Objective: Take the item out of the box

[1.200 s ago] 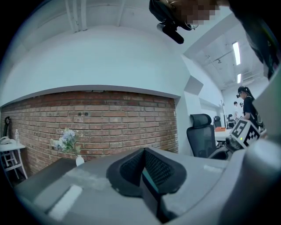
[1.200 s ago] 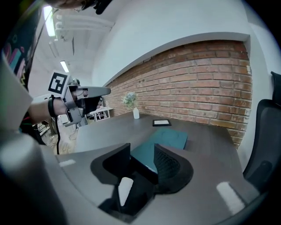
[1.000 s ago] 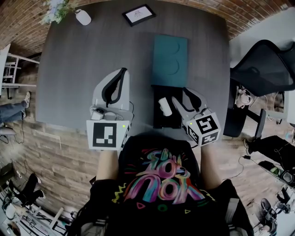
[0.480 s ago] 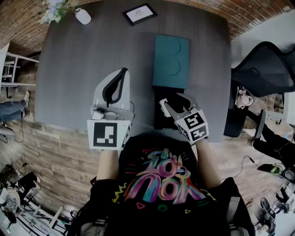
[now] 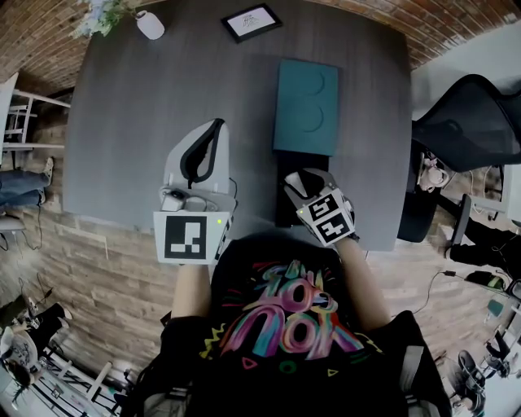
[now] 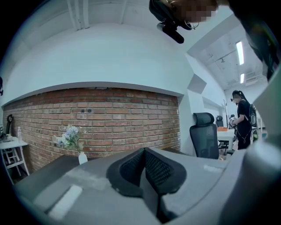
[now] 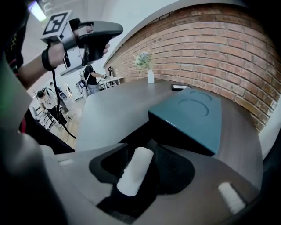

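Observation:
A black open box (image 5: 286,213) lies at the table's near edge, its teal lid (image 5: 307,106) flat just beyond it. My right gripper (image 5: 295,182) hangs over the box, shut on a white cylindrical item (image 5: 290,182). In the right gripper view the white item (image 7: 135,170) lies lengthwise between the pads, with the box (image 7: 139,132) and teal lid (image 7: 193,115) beyond. My left gripper (image 5: 215,125) is held above the table to the left of the box, shut and empty. In its own view the left gripper (image 6: 144,153) points at a brick wall.
A grey table (image 5: 155,114) carries a framed card (image 5: 250,22) and a white vase with flowers (image 5: 150,24) at its far edge. A black office chair (image 5: 468,122) stands to the right. Another person (image 6: 243,119) stands far off by the desks.
My right gripper swung left over the box, closed on the white item that lay inside, and now holds it. The left gripper has stayed put.

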